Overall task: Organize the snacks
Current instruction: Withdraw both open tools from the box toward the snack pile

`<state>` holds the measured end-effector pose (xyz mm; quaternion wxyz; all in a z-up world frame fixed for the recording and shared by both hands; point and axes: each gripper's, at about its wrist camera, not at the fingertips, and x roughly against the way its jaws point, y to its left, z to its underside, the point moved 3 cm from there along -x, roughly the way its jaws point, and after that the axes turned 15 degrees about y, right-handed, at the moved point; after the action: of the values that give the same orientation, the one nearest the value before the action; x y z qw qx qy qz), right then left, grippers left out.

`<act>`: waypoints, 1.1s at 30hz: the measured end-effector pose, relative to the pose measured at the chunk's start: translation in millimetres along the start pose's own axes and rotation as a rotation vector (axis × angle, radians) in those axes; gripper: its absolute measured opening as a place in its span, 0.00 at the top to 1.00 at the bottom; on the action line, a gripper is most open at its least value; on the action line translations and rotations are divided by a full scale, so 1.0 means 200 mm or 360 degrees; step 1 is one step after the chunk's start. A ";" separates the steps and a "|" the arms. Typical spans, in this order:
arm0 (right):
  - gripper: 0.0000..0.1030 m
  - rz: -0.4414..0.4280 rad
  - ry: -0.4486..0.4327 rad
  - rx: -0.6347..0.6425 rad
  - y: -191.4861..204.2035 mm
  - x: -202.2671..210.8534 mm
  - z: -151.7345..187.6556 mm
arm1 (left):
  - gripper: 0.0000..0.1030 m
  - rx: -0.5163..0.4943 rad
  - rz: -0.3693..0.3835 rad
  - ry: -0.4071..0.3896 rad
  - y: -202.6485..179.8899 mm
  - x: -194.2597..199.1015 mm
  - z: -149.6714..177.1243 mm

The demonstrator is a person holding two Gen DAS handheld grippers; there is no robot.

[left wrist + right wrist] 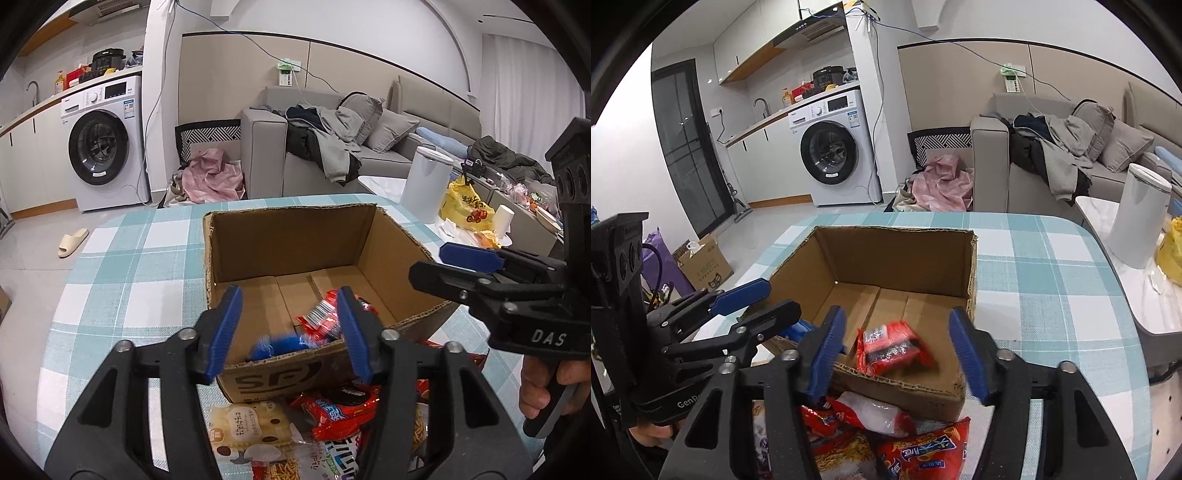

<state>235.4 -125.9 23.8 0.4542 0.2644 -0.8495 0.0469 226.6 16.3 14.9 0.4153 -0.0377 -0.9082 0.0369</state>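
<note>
An open cardboard box (288,240) (894,254) stands on a table with a teal checked cloth (129,266). My left gripper (291,332) hangs open over the box's near wall, with a blurred blue packet (280,343) below, free of its pads. My right gripper (897,354) is open too. Beneath it a blurred red packet (892,350) (321,317) lies in the box, untouched by the pads. Each gripper shows from the side in the other's view: the right gripper (430,263), the left gripper (783,297). Several snack packets (332,410) (923,450) lie piled in front of the box.
A white bin (424,184) (1137,218), a yellow bag (465,206) and a paper cup (504,218) stand on a side table to the right. Beyond the table are a grey sofa (266,147) and a washing machine (103,144).
</note>
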 end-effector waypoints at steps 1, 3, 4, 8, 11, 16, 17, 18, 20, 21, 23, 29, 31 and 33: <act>0.25 -0.0009 -0.0008 -0.0002 0.00 0.02 0.01 | 0.33 0.0003 -0.0008 -0.0008 0.00 0.02 0.00; 0.17 -0.0023 -0.0019 -0.0003 -0.01 0.05 0.03 | 0.15 0.0015 -0.0023 -0.0039 0.01 0.06 0.02; 0.11 -0.0027 -0.0022 -0.0001 -0.01 0.06 0.04 | 0.14 0.0020 -0.0025 -0.0053 0.02 0.09 0.03; 0.01 -0.0031 -0.0041 -0.0038 -0.04 0.12 0.10 | 0.01 0.0044 -0.0045 -0.0063 0.04 0.18 0.08; 0.00 -0.0054 -0.0044 -0.0067 -0.05 0.15 0.15 | 0.01 0.0054 -0.0062 -0.0073 0.06 0.23 0.13; 0.00 -0.0032 -0.0033 -0.0042 -0.04 0.19 0.22 | 0.01 0.0090 -0.0057 -0.0063 0.10 0.31 0.21; 0.00 -0.0031 -0.0030 -0.0038 -0.04 0.19 0.23 | 0.01 0.0099 -0.0056 -0.0061 0.11 0.32 0.23; 0.00 -0.0030 -0.0028 -0.0038 -0.03 0.20 0.24 | 0.01 0.0105 -0.0053 -0.0058 0.11 0.33 0.25; 0.00 -0.0026 -0.0014 -0.0034 -0.03 0.21 0.27 | 0.01 0.0110 -0.0049 -0.0053 0.12 0.36 0.28; 0.00 -0.0023 -0.0010 -0.0033 -0.02 0.22 0.28 | 0.01 0.0113 -0.0049 -0.0053 0.12 0.37 0.29; 0.00 -0.0021 -0.0010 -0.0038 -0.01 0.23 0.30 | 0.01 0.0099 -0.0038 -0.0054 0.11 0.40 0.32; 0.00 -0.0045 0.0035 -0.0005 0.03 0.22 0.39 | 0.01 0.0021 -0.0070 -0.0062 0.08 0.48 0.41; 0.00 -0.0042 0.0054 0.0027 0.05 0.21 0.42 | 0.01 0.0012 -0.0061 -0.0055 0.06 0.50 0.45; 0.00 -0.0047 0.0064 0.0046 0.07 0.21 0.44 | 0.01 0.0010 -0.0041 -0.0046 0.05 0.52 0.48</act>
<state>143.4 -158.1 7.2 0.4681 0.2824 -0.8353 0.0578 86.9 32.6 29.2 0.4026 -0.0242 -0.9144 0.0349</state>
